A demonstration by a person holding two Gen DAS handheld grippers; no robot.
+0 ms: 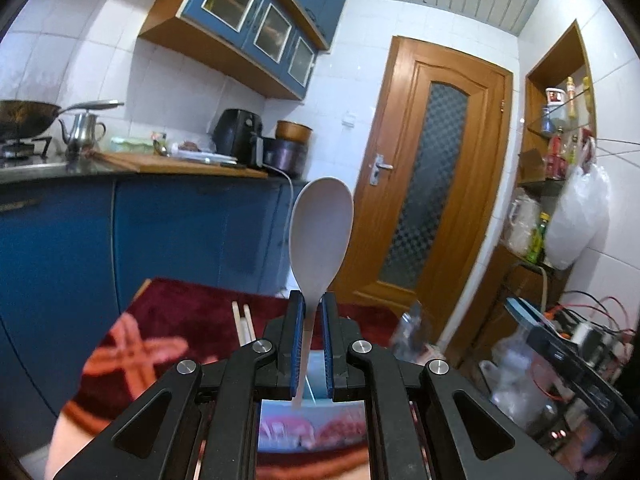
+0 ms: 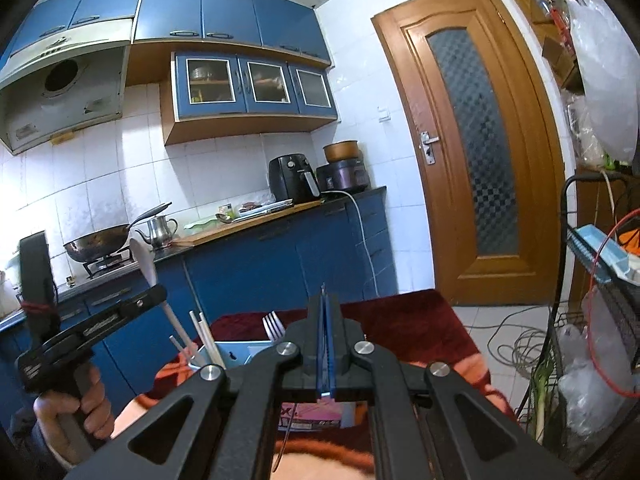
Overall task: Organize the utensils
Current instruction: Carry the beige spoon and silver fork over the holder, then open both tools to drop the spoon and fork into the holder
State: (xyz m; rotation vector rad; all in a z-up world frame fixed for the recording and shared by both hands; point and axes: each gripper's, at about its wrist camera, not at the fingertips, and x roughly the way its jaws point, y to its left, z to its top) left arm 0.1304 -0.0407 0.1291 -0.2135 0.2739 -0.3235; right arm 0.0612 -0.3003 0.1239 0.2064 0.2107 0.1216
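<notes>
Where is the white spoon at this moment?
The spoon is held in the left gripper, bowl up, above the red cloth. In the right wrist view it shows at far left, before the stove.

A home kitchen: blue cabinets [image 2: 256,88], wok [image 2: 96,242] on stove, air fryer [image 2: 292,178].

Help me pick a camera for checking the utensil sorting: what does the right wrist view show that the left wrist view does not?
Only the right wrist view shows the range hood, a fork standing in the blue holder, the shut right gripper, and the hand carrying the left gripper. Only the left wrist view shows the wall shelf of bottles. Both share the pale spoon clamped in the left gripper, chopsticks, wok, kettle, air fryer and door.
</notes>
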